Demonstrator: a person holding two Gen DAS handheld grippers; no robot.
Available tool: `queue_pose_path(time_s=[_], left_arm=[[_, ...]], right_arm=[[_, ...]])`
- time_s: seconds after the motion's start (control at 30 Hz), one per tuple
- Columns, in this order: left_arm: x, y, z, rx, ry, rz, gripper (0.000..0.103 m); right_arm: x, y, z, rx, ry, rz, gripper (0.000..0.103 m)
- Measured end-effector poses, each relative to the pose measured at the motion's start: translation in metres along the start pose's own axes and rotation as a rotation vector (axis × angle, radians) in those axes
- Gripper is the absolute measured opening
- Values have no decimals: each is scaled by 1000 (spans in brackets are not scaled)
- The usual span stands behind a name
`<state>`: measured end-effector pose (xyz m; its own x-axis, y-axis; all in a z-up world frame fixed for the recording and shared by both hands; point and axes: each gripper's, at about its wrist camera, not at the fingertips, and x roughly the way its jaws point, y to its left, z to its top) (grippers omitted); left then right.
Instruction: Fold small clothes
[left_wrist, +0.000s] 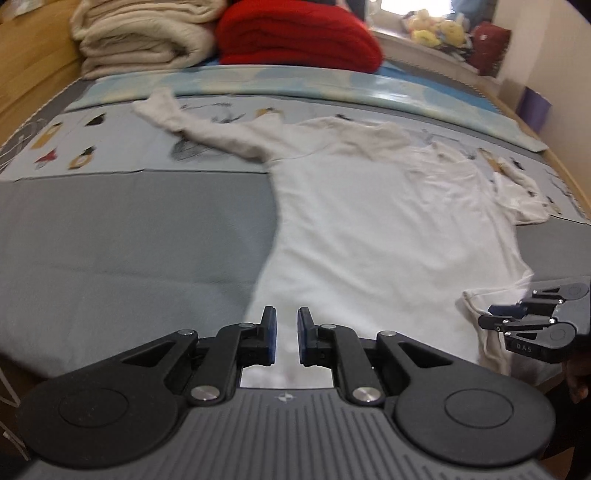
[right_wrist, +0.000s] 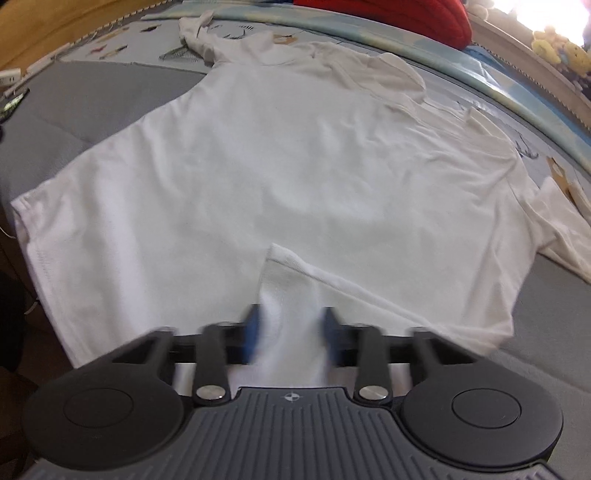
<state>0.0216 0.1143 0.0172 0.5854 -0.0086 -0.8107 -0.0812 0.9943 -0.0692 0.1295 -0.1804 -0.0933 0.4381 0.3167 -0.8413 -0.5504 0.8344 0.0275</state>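
The white shirt lies spread on the bed, ahead of both grippers. The right gripper pinches a turned-up hem corner; the left gripper hovers at the near hem, slightly parted, empty. Next, likely, the left must grip its corner

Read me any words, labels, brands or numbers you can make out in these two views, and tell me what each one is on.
"DAS" – in small pale letters on the black arm of the right gripper, seen in the left wrist view.
A small round cross-hair sign, no letters – on the grey ribbed body of the left gripper and likewise on the right gripper's body.
The bed cover carries printed pictures, too blurred to show any words.
The white shirt shows no text.
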Motion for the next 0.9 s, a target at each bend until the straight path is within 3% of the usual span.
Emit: queue_pose_path(time_s=[0.1,0.4,0.47,0.57,0.7,0.9], left_arm=[[3,-21,9,23,-12,-36,13],[30,-64,22,47,1,-108,13],[34,-67,24,36,2,-116,13],[40,-68,23,43,-5,-105,13],[45,-61,20,61,-18,-58,13],[47,-43,15,54,-19,-5,13]], right_arm=[[-20,-15,-14,23,-12,-15,0],[-72,-82,-97,236,60,-25,0],[-82,-84,-102,260,23,-16,3],[-90,-77,-89,265,-70,6,6],[-78,-59,-51,227,-135,25,30],[-29,-27,7,161,-97,41,34]])
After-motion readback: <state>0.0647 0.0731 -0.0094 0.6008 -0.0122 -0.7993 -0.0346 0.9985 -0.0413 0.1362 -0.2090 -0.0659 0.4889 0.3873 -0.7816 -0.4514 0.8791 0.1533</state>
